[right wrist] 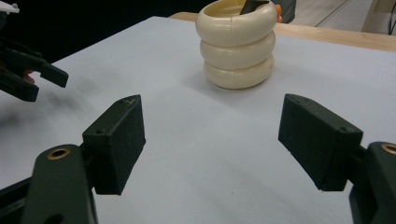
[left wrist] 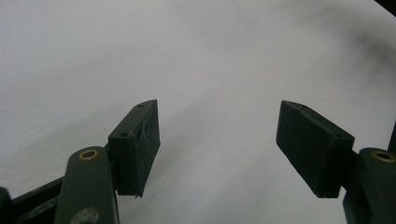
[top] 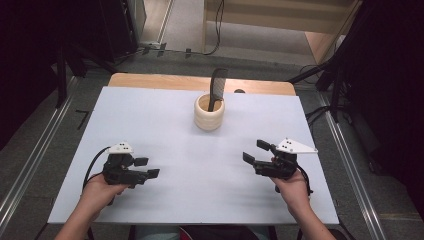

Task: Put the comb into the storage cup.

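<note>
White table (top: 150, 115), unmarked cream holder (top: 209, 113), comb (top: 217, 88), both tools (top: 148, 167) (top: 254, 151) apart, empty.

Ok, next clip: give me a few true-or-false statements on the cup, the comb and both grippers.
1. The black comb stands in the cream ribbed cup. True.
2. The cup lies tipped on its side. False: it stands upright on the white table.
3. The right gripper is clamped on the cup. False: its jaws stand open and empty, well short of the cup.
4. The left gripper has open jaws with nothing between them. True.
5. The comb lies flat on the table beside the cup. False: it sticks up out of the cup.
</note>
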